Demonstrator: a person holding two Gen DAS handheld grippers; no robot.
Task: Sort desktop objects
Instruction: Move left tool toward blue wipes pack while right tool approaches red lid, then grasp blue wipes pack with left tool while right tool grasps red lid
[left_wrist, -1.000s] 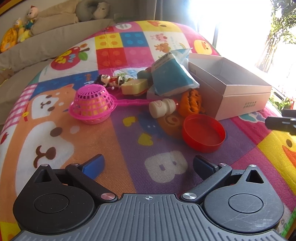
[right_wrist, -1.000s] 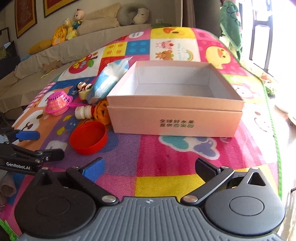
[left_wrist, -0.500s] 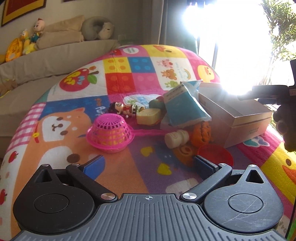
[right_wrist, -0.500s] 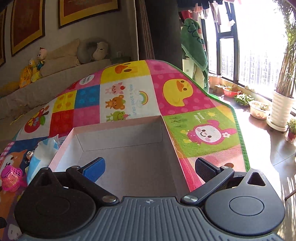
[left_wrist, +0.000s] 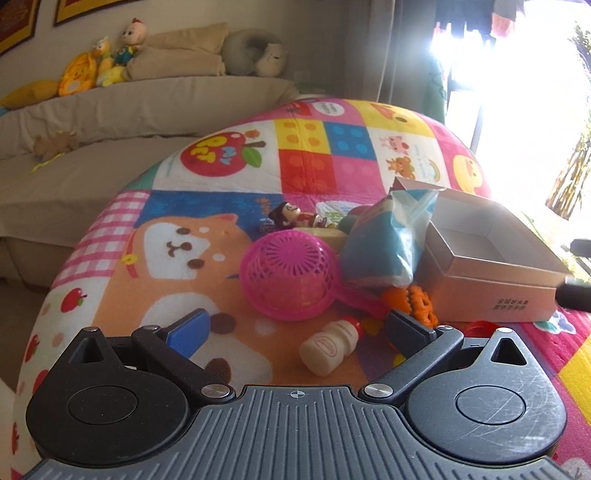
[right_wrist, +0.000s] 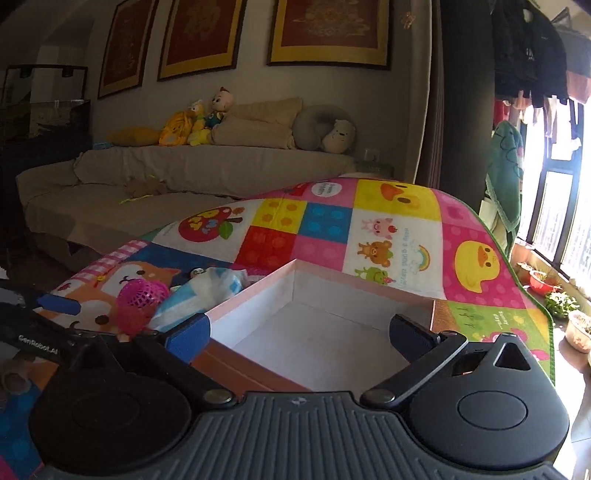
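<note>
Between my left gripper's (left_wrist: 295, 328) spread fingers lies a small cream bottle (left_wrist: 330, 347) with a red cap, resting on its side on the mat (left_wrist: 155, 266). Its long axis runs slantwise: the flat base points toward me and to the left, the cap points away and to the right, near my right-side finger. Both fingers stand wide apart and hold nothing, and the bottle sits just ahead of them, untouched.

Beyond the bottle sits an upturned pink basket (left_wrist: 288, 275), and a blue pouch (left_wrist: 384, 243) leans beside it against an open box (left_wrist: 491, 291). An orange toy (left_wrist: 410, 301) lies between the pouch and the box, just past my right-side finger. A small doll (left_wrist: 291, 218) lies farther back.

My right gripper (right_wrist: 299, 332) hovers over the box (right_wrist: 321, 332), which shows a bare white floor. Its fingers are also spread and hold nothing.

I judge the left gripper to be the nearer one for the bottle. Because the bottle lies slantwise, the fingers would likely close best across its narrower width, with the wrist turned a little to square up.
</note>
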